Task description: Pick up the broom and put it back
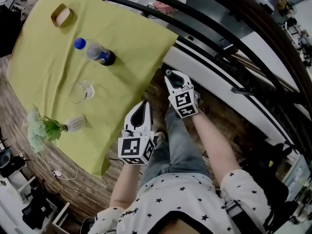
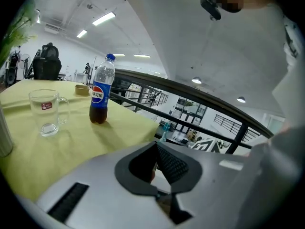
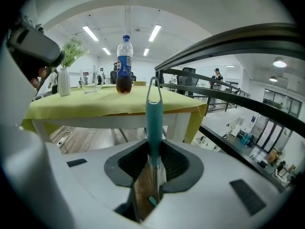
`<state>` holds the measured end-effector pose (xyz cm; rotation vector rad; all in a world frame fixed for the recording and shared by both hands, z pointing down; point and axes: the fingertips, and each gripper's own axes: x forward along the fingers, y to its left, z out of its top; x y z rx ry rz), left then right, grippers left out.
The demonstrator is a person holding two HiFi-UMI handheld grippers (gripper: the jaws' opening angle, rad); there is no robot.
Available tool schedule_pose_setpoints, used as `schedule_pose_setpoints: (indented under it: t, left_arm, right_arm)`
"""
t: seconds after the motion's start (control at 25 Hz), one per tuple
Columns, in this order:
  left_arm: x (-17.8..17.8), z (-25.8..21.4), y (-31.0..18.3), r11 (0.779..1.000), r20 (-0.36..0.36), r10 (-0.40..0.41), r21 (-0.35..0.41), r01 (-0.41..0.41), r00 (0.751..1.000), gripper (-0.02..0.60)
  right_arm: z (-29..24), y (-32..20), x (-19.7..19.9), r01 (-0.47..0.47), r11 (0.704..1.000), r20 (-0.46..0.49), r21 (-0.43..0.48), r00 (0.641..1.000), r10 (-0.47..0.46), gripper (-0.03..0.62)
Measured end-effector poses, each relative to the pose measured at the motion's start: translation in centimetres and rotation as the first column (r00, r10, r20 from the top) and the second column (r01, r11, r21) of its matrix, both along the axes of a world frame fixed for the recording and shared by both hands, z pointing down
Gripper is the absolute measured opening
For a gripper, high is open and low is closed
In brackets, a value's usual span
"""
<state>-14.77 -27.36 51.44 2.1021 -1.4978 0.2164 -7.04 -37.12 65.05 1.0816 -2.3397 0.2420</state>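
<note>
- Broom [image 3: 153, 123]: only its teal handle shows, in the right gripper view. It runs toward 12 o'clock from between the jaws, and its looped end lies across the table edge behind it. The brush end is not in view.
- Right tool [image 3: 153, 151]: its jaws pinch the teal handle, one ribbed pad on each side. In the head view this tool [image 1: 170, 74] sits at 1 o'clock from the other one, over the wooden floor [image 1: 222, 123] just off the table corner.
- Left tool [image 2: 155, 149]: its jaws are drawn together at the tips and carry nothing. In the head view it [image 1: 144, 105] lies at the table's near edge, pointing toward 12 o'clock.
- Table [image 1: 168, 38]: covered by a yellow-green cloth [image 1: 126, 57].
- Cola bottle [image 1: 100, 53]: stands upright on the cloth at 10 o'clock from the left tool, blue cap on.
- Glass mug [image 1: 80, 91]: upright and clear, at 7 o'clock from the bottle and apart from it.
- Vase [image 1: 74, 123]: holds green sprigs, at 6 o'clock from the mug.
- Railing [image 1: 229, 48]: dark bars run past the table corner, at 2 o'clock from the right tool.
</note>
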Motion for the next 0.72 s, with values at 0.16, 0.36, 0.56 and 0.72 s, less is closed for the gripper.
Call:
schedule_pose_setpoints:
  t: [0.16,0.36,0.56,0.72]
  left_arm:
    - [-0.1,-0.9,1.2,1.0,-0.002,0.01,0.016,-0.01,1.0,0.012]
    - [-0.3,-2.4,3.1,0.999,-0.002,0.02,0.033,-0.02,1.0,0.012]
    - [-0.6,-4.3,5.6,0.998,-0.005,0.031,0.059,-0.03,1.0,0.012]
    - [-0.9,-5.8,8.1,0.996,-0.009,0.045,0.083,-0.044,0.999,0.012]
  right_arm:
    - [-0.9,1.4,0.5,-0.037,0.999,0.017,-0.002,0.999,0.037,0.081]
    - [-2.7,3.4,0.9,-0.091,0.996,0.055,-0.01,0.994,0.091,0.081]
    - [-5.6,6.1,1.1,-0.134,0.991,0.09,0.008,0.987,0.132,0.081]
    - [-7.7,8.9,1.0,-0.155,0.987,0.101,0.032,0.983,0.152,0.081]
